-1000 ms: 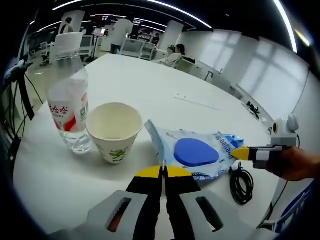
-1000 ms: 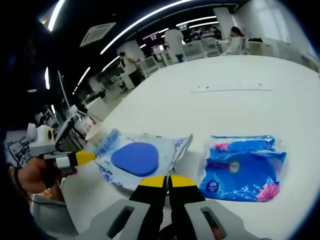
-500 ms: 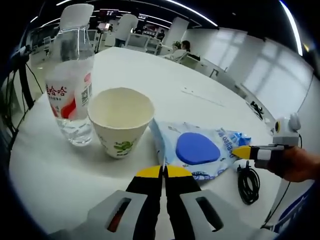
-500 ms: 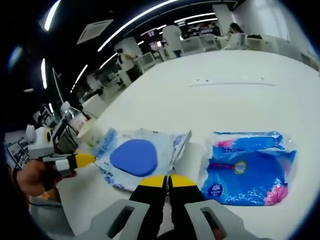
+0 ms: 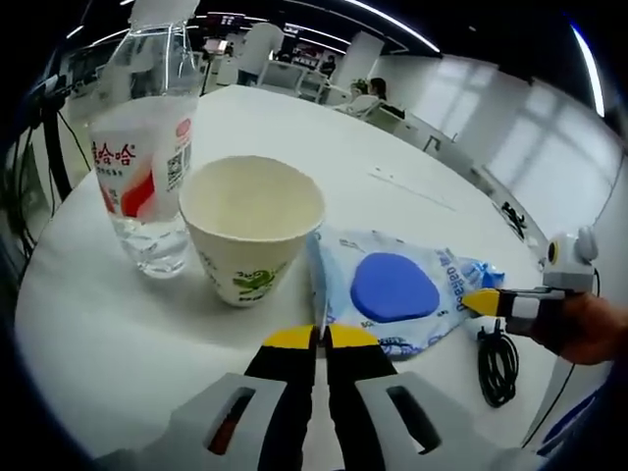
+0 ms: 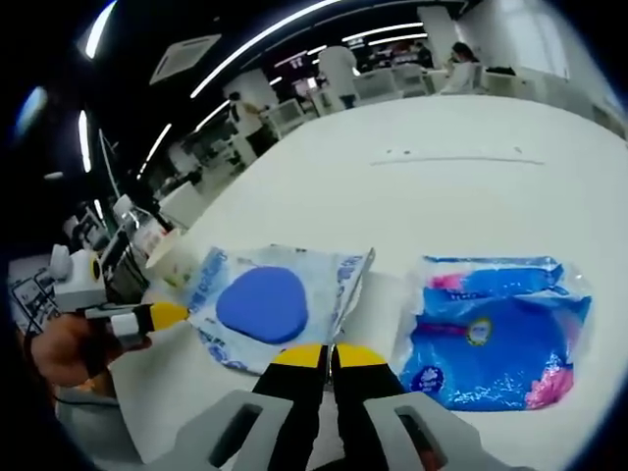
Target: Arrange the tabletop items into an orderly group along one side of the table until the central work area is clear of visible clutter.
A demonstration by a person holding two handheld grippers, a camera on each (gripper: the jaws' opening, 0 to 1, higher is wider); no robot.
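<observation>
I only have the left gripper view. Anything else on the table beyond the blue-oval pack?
Observer: Yes, a second bright blue tissue pack with pink print lies beside the blue-oval pack, apart from it.
Operator: Right gripper open?
Observer: No, the right gripper has its jaws together, at the blue-oval pack's near edge.
Operator: Table past them?
Observer: Bare white table there, apart from a thin strip.
</observation>
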